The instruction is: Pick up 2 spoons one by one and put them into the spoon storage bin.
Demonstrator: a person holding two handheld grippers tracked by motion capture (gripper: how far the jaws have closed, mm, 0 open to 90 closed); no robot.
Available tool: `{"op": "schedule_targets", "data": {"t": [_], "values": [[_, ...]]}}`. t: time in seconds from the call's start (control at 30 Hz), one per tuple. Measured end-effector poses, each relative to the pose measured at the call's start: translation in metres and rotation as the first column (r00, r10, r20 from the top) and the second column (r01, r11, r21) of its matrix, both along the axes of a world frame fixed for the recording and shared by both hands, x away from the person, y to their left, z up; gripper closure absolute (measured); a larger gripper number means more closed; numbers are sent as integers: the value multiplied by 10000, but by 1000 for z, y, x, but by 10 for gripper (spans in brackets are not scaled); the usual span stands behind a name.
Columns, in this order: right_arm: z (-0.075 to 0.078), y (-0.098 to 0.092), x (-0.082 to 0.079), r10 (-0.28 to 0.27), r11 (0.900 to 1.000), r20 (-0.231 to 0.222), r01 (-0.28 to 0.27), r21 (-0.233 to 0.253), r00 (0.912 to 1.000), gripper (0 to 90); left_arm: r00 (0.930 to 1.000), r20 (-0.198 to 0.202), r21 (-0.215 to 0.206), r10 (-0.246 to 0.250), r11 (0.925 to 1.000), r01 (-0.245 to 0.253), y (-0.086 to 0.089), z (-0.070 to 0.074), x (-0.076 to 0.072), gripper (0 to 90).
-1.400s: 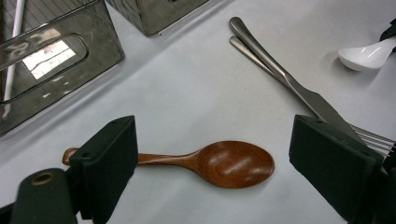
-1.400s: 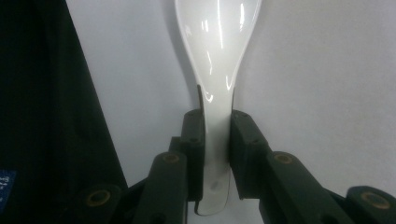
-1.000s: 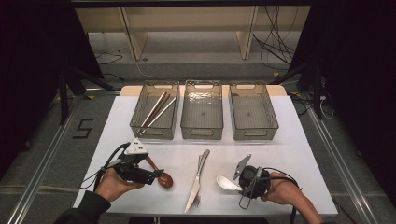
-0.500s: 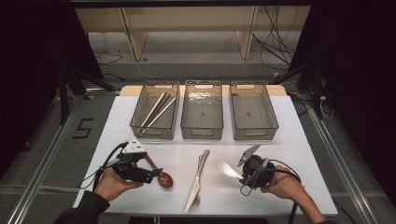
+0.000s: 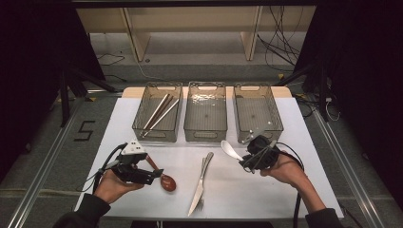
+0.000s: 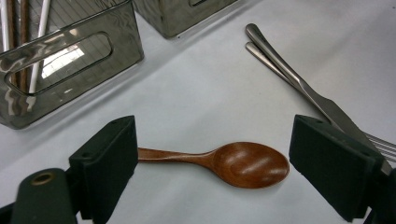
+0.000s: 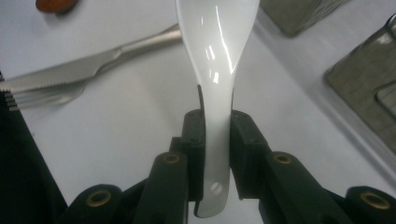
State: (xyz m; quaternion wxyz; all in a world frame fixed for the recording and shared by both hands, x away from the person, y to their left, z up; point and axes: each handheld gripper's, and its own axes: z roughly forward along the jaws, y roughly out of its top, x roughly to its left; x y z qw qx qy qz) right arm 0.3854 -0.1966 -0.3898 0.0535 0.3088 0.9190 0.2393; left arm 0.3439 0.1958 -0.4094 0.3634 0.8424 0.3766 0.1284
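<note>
White tabletop carries three bins; the right gripper [image 5: 248,160] is clamped on a white spoon [image 7: 215,56], lifted, likely bound for a bin [image 5: 257,112]. Left gripper [image 6: 212,172] gapes wide around the wooden spoon [image 6: 233,162], needing to lower and close.

The left claw [image 5: 154,175] is wide open, low over the worktop [image 5: 285,190]. The right claw [image 5: 243,159] is squeezed tight, lifted above the worktop.

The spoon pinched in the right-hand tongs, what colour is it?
Glossy white: the ceramic-looking spoon shows best in the right gripper view, its handle clamped between the right tongs.
</note>
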Motion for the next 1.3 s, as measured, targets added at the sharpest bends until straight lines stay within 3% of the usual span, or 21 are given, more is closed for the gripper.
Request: {"op": "schedule_targets", "data": {"t": [0.73, 0.93, 1.3], "values": [[37, 29, 62, -623, 9980, 334, 618, 152, 9975, 777, 10000, 9, 25, 68, 10000, -68, 3, -1, 2, 150], [38, 35, 76, -817, 9967, 247, 815, 54, 9964, 777, 10000, 13, 2, 91, 10000, -91, 2, -1, 2, 150], [35, 49, 97, -1006, 9930, 160, 1014, -602, 9948, 777, 10000, 46, 24, 66, 10000, -66, 2, -1, 2, 150]]}}
